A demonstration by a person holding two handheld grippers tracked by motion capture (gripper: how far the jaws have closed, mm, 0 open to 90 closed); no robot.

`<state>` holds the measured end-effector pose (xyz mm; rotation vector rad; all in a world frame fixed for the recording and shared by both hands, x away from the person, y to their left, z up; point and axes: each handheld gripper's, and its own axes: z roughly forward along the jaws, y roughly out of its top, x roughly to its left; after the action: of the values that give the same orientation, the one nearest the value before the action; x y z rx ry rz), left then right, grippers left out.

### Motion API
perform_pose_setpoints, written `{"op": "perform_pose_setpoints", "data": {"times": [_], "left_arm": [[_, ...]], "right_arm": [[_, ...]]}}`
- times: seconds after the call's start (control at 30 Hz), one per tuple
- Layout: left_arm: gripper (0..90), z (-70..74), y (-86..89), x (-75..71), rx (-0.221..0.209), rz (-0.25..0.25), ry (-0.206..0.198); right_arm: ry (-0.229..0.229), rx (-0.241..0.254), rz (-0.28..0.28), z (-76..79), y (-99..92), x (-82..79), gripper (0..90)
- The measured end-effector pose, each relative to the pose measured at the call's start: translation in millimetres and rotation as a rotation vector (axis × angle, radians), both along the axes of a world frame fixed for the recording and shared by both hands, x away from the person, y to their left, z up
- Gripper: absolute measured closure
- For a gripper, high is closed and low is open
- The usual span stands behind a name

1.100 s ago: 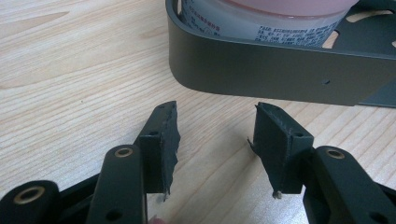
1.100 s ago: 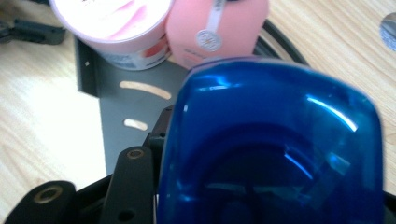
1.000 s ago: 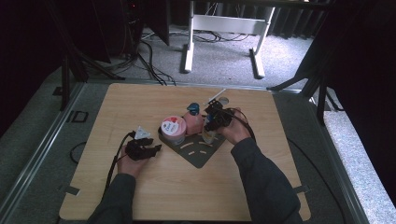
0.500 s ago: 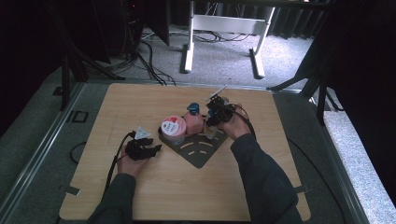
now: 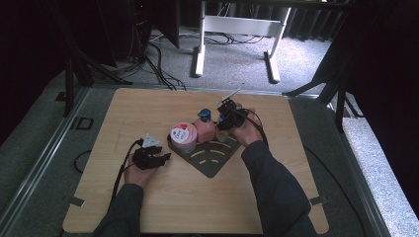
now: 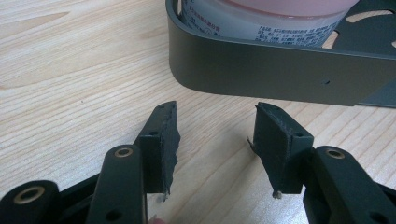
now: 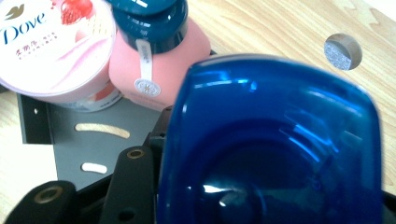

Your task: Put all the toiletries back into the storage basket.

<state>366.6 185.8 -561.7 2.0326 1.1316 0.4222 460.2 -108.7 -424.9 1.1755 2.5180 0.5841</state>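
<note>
Blue cap — hides right claw, cut by bottom edge.

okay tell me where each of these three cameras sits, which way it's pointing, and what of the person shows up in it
High view: sits above the person's side, looking forward and down on the wooden table; both forearms, left gripper and right gripper show.
Left gripper view: rides the left gripper, looking low along its open jaws at the dark tray.
Right gripper view: rides the right gripper, looking down past a blue cap between its jaws.
Shared: the Dove tub and pink bottle in the tray also appear in the high view.
</note>
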Motion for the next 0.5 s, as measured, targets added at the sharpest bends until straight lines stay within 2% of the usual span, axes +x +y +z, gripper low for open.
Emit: {"op": "perform_pose_setpoints", "data": {"times": [0.2,0.5], "left_arm": [[50.1,0.0,0.0,0.0,0.000,0.000,0.000],[50.1,0.0,-0.2,-0.1,0.001,0.000,0.000]], "right_arm": [[-0.015,0.014,-0.017,-0.5,0.2,3.3,55.0],[-0.067,0.037,-0.039,-0.9,0.6,5.4,55.1]]}}
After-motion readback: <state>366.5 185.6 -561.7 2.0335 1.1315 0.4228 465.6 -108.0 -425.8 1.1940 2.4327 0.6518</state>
